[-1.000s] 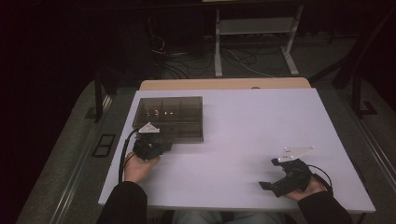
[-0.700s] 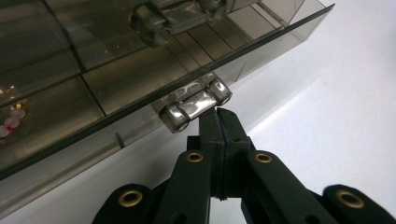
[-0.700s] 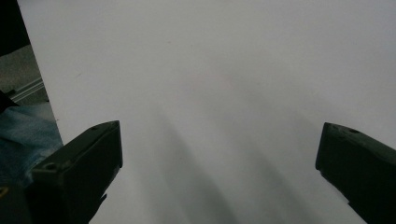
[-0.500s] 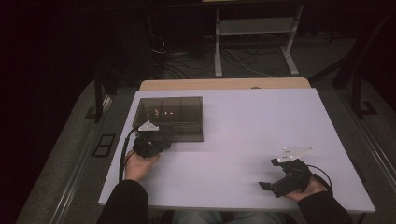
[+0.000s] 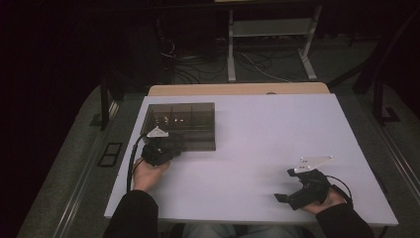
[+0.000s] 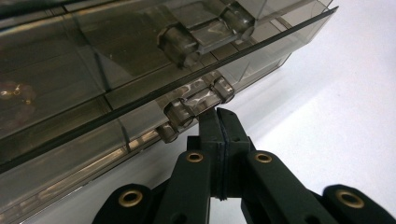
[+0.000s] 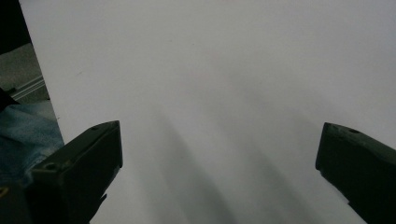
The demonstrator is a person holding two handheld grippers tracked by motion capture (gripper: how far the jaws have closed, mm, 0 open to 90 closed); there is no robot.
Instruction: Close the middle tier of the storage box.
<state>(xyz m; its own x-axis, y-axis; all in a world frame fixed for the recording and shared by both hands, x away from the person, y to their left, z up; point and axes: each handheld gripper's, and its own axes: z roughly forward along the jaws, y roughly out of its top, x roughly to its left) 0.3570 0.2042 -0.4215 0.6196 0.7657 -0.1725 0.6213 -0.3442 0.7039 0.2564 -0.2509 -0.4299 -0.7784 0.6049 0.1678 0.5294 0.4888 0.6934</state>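
A smoky transparent compartment box (image 5: 181, 124) lies with its lid down on the left part of the white table (image 5: 277, 129). My left gripper (image 5: 172, 147) sits at the box's near edge. In the left gripper view the box (image 6: 84, 88) runs across the top, and my left gripper (image 6: 218, 114) is shut, its jaws pressed flat together with their tips right under a clear latch (image 6: 198, 100) on the box's front. Nothing shows between them. My right gripper (image 5: 285, 184) rests at the table's near right, held in a hand. Its jaws stand wide open over bare table (image 7: 219, 133).
Small items show dimly inside the box (image 6: 14, 91). The table's near edge and a blue trouser leg (image 7: 23, 130) show at the left of the right gripper view. A white metal frame (image 5: 270, 44) and cables lie on the floor beyond the table.
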